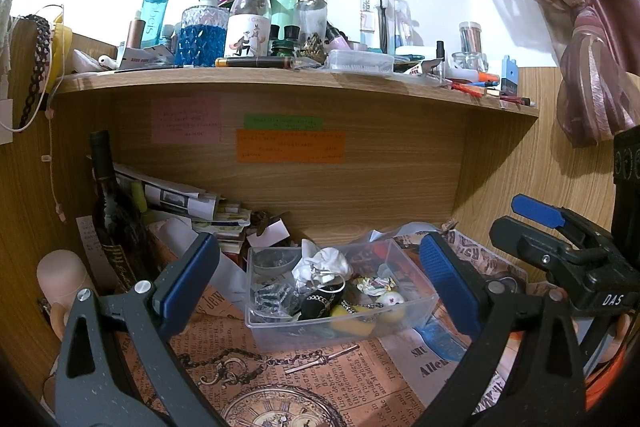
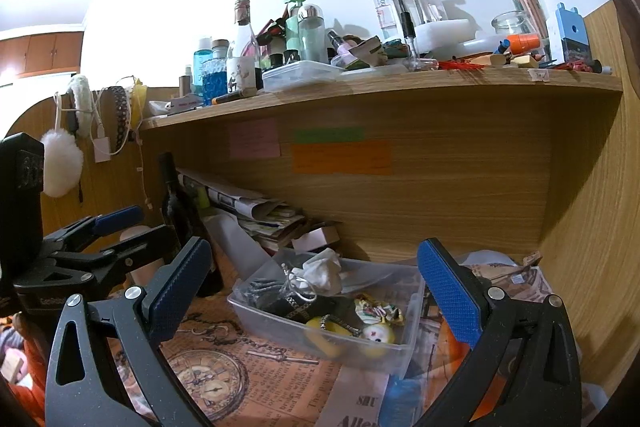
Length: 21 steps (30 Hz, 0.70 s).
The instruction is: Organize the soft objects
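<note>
Both the left gripper (image 1: 320,283) and the right gripper (image 2: 316,291) stand spread wide and hold nothing. Just ahead, between the pads of each, a clear plastic bin (image 1: 280,325) sits on the printed paper (image 1: 320,379). It already holds a jumble: yellow plush pieces (image 2: 378,337), a crumpled white wad (image 1: 326,263), chains and dark bits. Whether sorting is starting or nearly done cannot be judged. Farther off, a white pompom (image 2: 60,163) hangs left of the right gripper.
</note>
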Motion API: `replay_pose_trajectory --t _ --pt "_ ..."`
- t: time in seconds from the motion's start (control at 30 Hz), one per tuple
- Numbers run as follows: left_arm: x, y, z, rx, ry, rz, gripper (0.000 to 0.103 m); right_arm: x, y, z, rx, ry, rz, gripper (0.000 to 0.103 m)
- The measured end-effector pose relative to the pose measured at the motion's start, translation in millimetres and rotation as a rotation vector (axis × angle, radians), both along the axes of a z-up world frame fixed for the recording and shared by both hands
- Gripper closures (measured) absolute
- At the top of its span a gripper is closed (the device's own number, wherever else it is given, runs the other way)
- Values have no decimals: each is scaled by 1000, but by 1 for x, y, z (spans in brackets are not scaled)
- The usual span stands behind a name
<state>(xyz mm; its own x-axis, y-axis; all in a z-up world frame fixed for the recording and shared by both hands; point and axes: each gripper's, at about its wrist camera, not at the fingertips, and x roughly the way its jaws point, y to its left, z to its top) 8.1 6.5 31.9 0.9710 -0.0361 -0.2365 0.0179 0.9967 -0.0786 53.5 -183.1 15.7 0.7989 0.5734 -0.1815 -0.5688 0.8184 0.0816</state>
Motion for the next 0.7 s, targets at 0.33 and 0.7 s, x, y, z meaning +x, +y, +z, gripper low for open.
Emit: replay_pose_trajectory --t 0.33,0.7 --pt "5 3 -2 -4 8 -14 1 0 0 -1 3 5 0 0" --pt "8 3 -5 6 14 -34 0 8 -3 -4 5 22 8 0"
